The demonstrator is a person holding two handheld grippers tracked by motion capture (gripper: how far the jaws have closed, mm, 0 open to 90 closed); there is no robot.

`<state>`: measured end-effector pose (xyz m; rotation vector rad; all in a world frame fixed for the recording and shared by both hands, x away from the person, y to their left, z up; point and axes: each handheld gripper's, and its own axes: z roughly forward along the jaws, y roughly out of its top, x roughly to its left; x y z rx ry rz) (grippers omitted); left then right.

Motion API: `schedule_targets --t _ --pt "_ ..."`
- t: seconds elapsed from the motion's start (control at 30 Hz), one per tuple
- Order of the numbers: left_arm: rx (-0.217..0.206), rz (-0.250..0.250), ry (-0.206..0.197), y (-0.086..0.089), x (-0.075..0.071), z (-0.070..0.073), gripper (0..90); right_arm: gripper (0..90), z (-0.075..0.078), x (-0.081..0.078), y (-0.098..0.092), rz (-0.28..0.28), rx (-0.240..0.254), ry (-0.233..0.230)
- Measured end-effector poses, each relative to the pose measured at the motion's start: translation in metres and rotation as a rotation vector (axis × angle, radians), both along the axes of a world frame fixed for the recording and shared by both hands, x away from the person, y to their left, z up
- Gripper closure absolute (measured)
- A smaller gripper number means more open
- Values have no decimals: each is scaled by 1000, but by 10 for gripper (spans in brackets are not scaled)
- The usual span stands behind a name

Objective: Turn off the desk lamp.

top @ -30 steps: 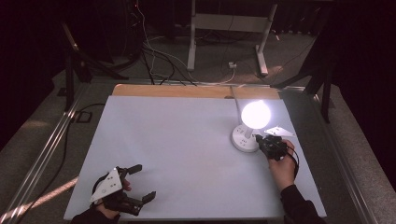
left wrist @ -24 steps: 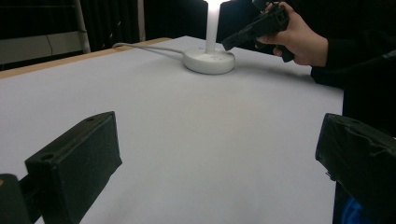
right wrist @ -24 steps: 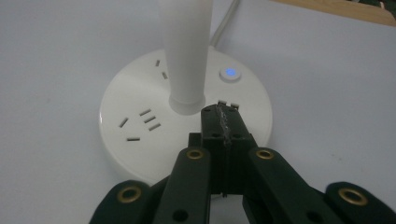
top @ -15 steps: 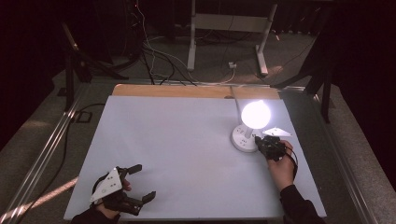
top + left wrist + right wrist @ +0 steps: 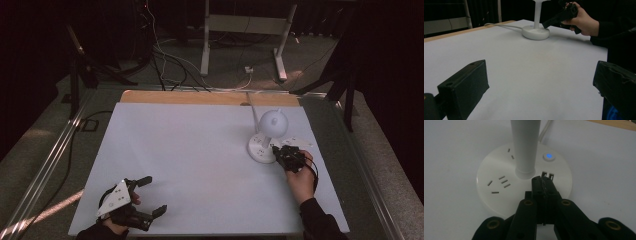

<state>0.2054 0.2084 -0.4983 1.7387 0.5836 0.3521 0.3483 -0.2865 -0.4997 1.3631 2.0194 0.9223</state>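
Although the lamp (image 5: 265, 142) looks slight, its broad round base (image 5: 524, 185) probably carries most of the weight, so it should sit firm under a light press and slide across the smooth white bench (image 5: 190, 165) if shoved sideways. It stands toward the far right part of the bench, with its cord (image 5: 501, 25) trailing off the far edge behind it. The right claw (image 5: 543, 181) is shut with nothing between its jaws, its closed tip poised over the base just in front of the stem (image 5: 525, 145), beside the two USB slots (image 5: 548, 174) and short of the round button (image 5: 548, 156), which glows blue. That button reads as the thing to work, with a gentle downward poke from the closed tip. For lifting, the stiff plastic stem is the place to grip, low down near the base; its surface looks slick, and the globe head (image 5: 273, 121) seems the most fragile part. The left claw (image 5: 150, 197) rests wide open and empty, well away from the lamp at the near left corner.
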Motion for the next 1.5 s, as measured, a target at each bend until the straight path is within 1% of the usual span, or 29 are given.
schedule_targets --t 0.07,0.13,0.17,0.2,0.23,0.27,0.33,0.37,0.47,0.53,0.57,0.6,0.67,0.7,0.73,0.77,0.8,0.83,0.87,0.9,0.93,0.97,1.0,1.07,1.13,1.2,1.3,1.43,1.5 --pt "-1 1 2 0 0 0 6 884 1 -1 1 2 -11 -5" --pt "0 1 2 0 0 0 6 867 5 -2 0 4 9 -16" --pt "-1 1 0 0 0 0 6 850 7 -3 0 15 17 -21" --pt "0 1 1 0 0 0 6 820 10 -5 1 18 13 -32" --pt "2 2 0 0 0 0 6 785 11 -6 1 24 20 -39" --pt "5 4 -1 0 0 0 6 731 12 -7 1 32 26 -37" --pt "2 5 0 0 0 0 6 630 14 -10 2 43 31 -65" --pt "1 5 0 0 0 0 6 576 14 -11 2 56 35 -66" --pt "-1 4 -1 1 0 0 6 490 17 -13 2 91 60 -75" --pt "1 5 0 0 0 0 6 436 19 -15 2 130 78 -83" --pt "1 5 1 0 0 0 6 389 20 -16 2 139 77 -83" --pt "2 4 1 1 0 0 6 334 21 -18 3 134 77 -80" --pt "0 4 1 1 0 0 6 274 21 -21 5 114 87 -78" --pt "-1 4 1 1 0 0 6 214 21 -23 5 112 94 -72" --pt "-2 5 0 1 0 0 6 145 20 -25 6 115 95 -62" --pt "-2 4 0 1 0 0 6 106 20 -26 6 131 100 -47" --pt "-3 3 0 1 0 0 6 65 20 -29 6 148 109 -43" --pt "-2 3 -1 1 0 1 6 41 21 -31 6 153 126 -40" --pt "-3 2 -2 1 0 1 6 27 21 -33 6 163 147 -28" --pt "-3 1 -1 1 0 1 6 24 22 -35 5 184 148 -16" --pt "-3 0 -1 1 0 1 6 23 23 -39 5 190 152 -15" --pt "-3 -1 -1 1 0 0 6 0 24 -42 4 212 177 -14" --pt "-3 -1 0 1 0 0 6 0 25 -46 3 242 208 -11" --pt "-4 1 0 1 0 0 6 0 26 -53 3 258 201 -22" --pt "-6 1 -1 1 0 1 6 0 24 -57 3 279 191 -12" --pt "-5 2 0 1 0 1 6 0 18 -62 3 297 179 -12" --pt "-5 1 0 1 0 1 6 0 12 -67 1 322 182 12" --pt "-7 2 1 1 0 1 6 0 6 -73 -2 340 177 23" --pt "-7 1 0 1 0 1 6 0 4 -76 -4 350 175 37"
